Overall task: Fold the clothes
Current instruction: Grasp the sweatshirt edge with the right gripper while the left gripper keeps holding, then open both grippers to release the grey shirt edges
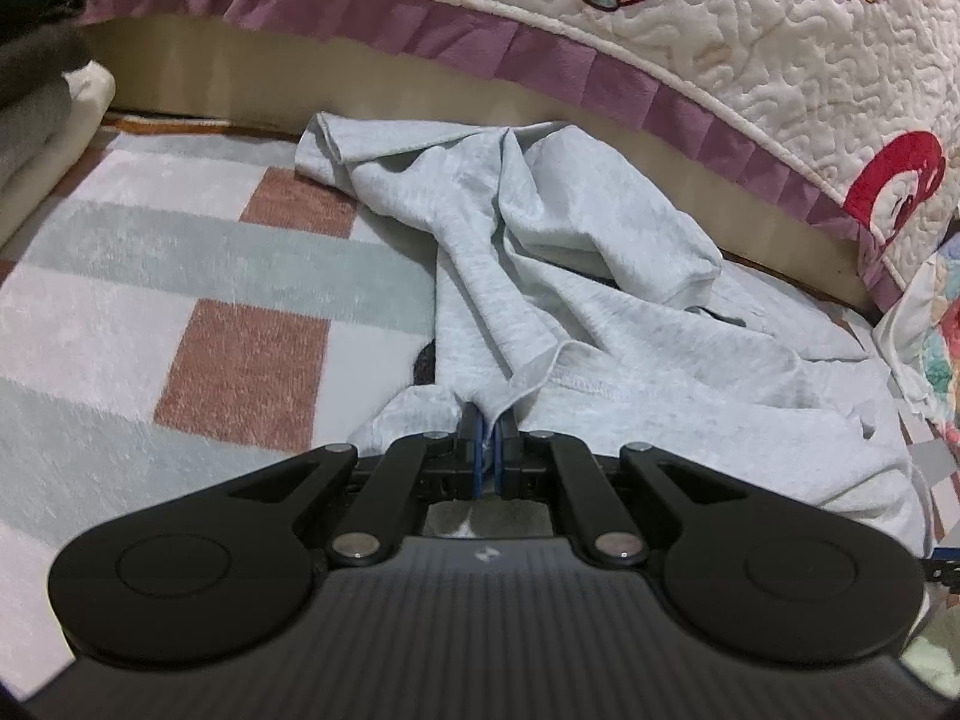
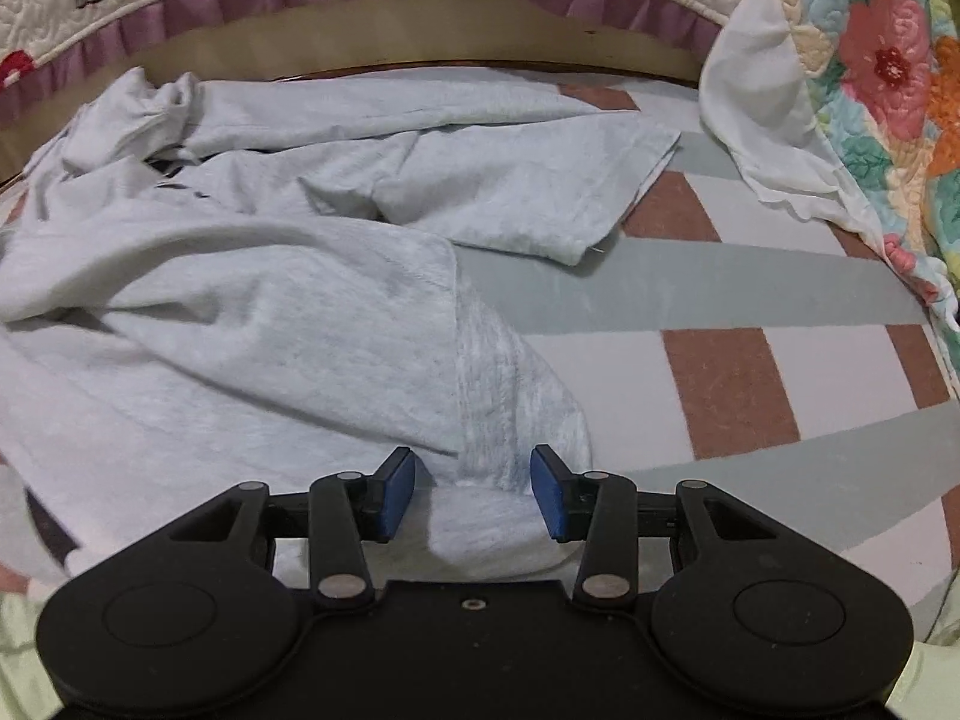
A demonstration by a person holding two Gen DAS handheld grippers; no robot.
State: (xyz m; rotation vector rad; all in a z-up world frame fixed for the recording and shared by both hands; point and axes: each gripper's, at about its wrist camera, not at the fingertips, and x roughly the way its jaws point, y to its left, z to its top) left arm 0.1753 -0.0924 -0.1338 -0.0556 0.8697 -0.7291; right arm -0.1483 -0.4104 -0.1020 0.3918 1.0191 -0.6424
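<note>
Left wrist: one grey garment [image 1: 540, 252], two tools.

pale grey garment [image 2: 252, 324] (crumpled) on checked rug [image 2: 732, 390]

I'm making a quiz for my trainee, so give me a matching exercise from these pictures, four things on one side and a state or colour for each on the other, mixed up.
Things:
1. left gripper
2. right gripper
3. grey garment
4. quilt frill

States:
A. purple
B. crumpled on the checked rug
C. open over a fabric corner
D. shut on a fabric edge

Pairs: 1-D, 2-C, 3-B, 4-A
</note>
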